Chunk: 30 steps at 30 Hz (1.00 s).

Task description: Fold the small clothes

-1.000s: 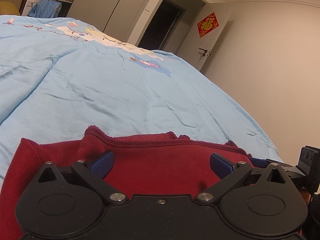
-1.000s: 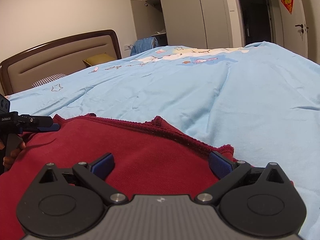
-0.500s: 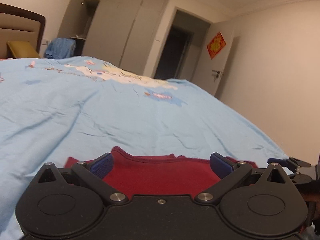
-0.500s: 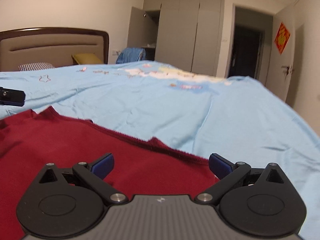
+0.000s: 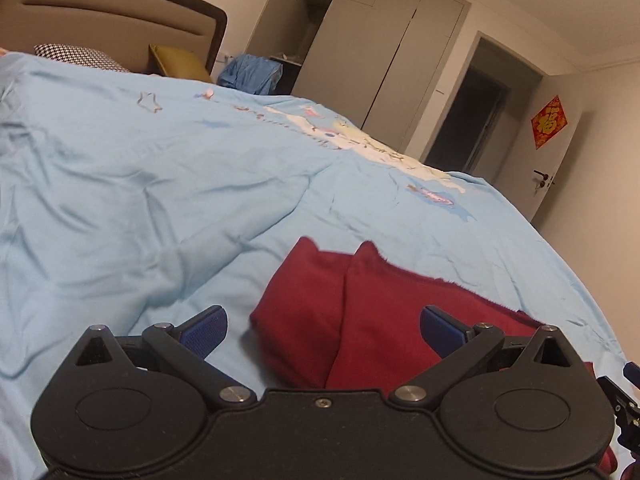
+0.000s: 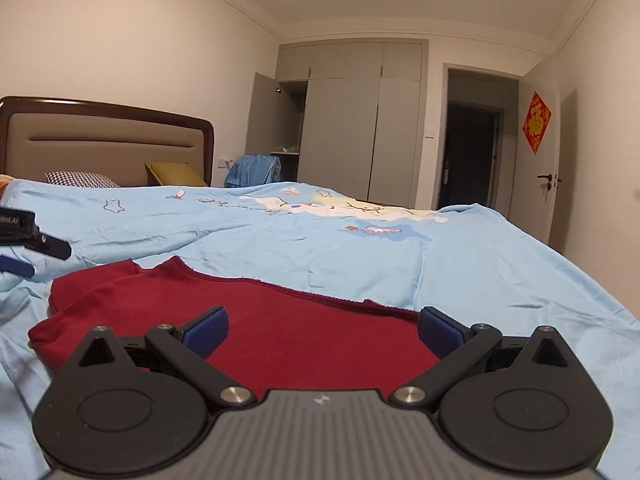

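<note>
A dark red garment lies folded on the light blue bedspread, with a fold line running down its left part. My left gripper hangs open just above its left end, nothing between the blue pads. In the right wrist view the same red garment spreads flat below my right gripper, which is open and empty too. The left gripper's tip shows at the left edge of that view, beyond the garment. The right gripper's tip peeks in at the lower right of the left wrist view.
The bedspread is wrinkled and printed with cartoon figures. A wooden headboard, a checked pillow and a yellow cushion are at the far left. Grey wardrobes, a dark doorway and a white door stand behind.
Both grippers have lifted and drawn back from the red garment. The left view has swung leftward, so the garment's folded left end now shows instead of filling the space between the fingers.
</note>
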Motion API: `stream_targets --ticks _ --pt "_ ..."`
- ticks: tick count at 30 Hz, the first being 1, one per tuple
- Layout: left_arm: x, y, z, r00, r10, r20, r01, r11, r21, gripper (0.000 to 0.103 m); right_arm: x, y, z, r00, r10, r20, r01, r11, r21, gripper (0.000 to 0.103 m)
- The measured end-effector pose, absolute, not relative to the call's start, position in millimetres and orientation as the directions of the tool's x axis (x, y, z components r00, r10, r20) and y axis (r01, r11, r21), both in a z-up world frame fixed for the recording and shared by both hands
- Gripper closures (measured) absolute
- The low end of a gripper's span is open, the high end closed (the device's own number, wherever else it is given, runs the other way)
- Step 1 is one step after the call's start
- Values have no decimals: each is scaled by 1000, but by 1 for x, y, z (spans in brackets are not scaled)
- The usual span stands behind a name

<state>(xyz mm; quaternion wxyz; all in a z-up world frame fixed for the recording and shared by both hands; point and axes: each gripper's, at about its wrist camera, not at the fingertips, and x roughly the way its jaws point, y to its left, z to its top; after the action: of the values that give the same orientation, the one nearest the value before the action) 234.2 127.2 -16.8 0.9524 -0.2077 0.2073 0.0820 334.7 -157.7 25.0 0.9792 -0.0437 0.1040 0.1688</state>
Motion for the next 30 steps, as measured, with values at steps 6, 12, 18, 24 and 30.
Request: stream_targets --ticks 6,12,18,24,30 --pt "221 124 -38 881 30 -472 -236 893 -384 1 317 -133 9 944 255 -208 -278 956 -89 0" --pt "221 112 -51 862 20 -506 -236 900 -366 1 317 -114 -10 937 242 -254 -279 953 -122 0" --pt "226 102 -54 850 49 -524 -237 925 -296 1 321 -110 -31 923 239 -303 -273 959 -77 0" --pt "228 94 -53 842 62 -535 -236 936 -263 1 321 -121 -47 921 254 -297 -270 963 -13 0" --pt "230 94 -55 866 -107 -489 -131 895 -427 1 317 -127 -54 928 266 -259 -273 962 8 0"
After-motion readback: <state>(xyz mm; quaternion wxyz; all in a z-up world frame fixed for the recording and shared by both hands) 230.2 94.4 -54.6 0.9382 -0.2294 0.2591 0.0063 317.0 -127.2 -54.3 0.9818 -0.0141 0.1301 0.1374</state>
